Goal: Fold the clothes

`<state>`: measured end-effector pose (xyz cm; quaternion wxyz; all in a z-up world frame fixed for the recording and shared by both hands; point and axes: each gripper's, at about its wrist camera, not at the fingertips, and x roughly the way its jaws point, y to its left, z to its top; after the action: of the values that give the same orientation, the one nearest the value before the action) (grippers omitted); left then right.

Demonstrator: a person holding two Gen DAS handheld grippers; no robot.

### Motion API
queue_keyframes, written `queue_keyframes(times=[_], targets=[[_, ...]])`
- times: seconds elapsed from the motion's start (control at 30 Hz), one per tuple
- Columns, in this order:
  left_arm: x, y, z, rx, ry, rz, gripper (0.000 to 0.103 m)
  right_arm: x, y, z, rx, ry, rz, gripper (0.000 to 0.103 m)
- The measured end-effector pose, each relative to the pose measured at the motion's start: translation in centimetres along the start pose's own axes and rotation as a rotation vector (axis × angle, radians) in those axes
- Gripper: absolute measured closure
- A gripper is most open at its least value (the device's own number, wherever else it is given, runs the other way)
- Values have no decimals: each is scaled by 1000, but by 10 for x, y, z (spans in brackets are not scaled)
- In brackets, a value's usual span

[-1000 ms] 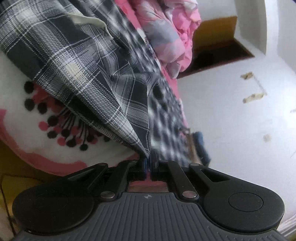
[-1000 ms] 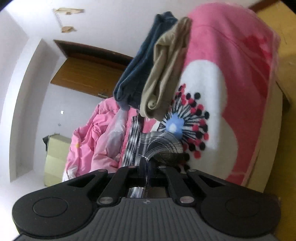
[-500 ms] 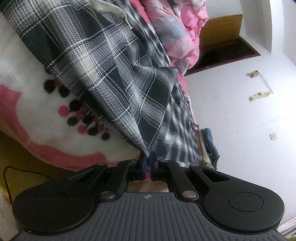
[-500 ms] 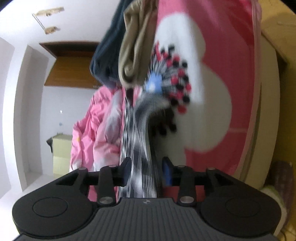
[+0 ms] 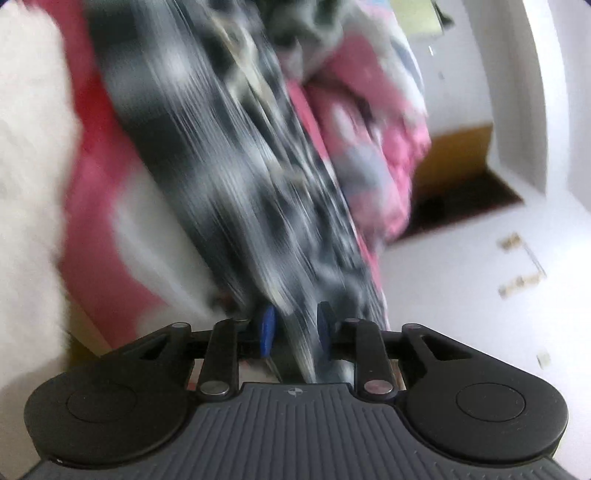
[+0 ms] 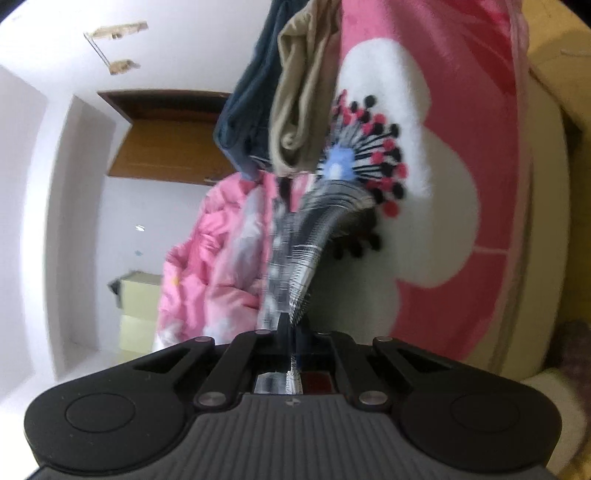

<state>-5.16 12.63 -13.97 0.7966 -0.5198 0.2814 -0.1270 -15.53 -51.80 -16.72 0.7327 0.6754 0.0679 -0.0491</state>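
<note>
Room, white-painted throughout. White walls [image 6: 55, 184] with a recessed alcove [image 6: 85, 229] at one side. Brown wooden door [image 6: 166, 151] set in a dark frame, also visible in the left wrist view [image 5: 458, 177]. Patches of peeling paint [image 6: 118, 33] on the white surface (two or three, ragged). Pale yellow-green cabinet [image 6: 138, 314] against the wall. Light even, diffuse.

Hand-held gripper [image 5: 293, 325]: black linkages, blue pads [image 5: 266, 328], silver rivets, ribbed grey body.
</note>
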Motion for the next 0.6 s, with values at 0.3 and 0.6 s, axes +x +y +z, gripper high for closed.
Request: queue_keyframes(times=[0.3, 0.6], targets=[[-38, 20, 40, -69, -245, 81, 72, 27, 6, -11, 49, 87, -65, 95], [-77, 31, 60, -127, -436, 141, 72, 21, 25, -12, -7, 61, -61, 98]])
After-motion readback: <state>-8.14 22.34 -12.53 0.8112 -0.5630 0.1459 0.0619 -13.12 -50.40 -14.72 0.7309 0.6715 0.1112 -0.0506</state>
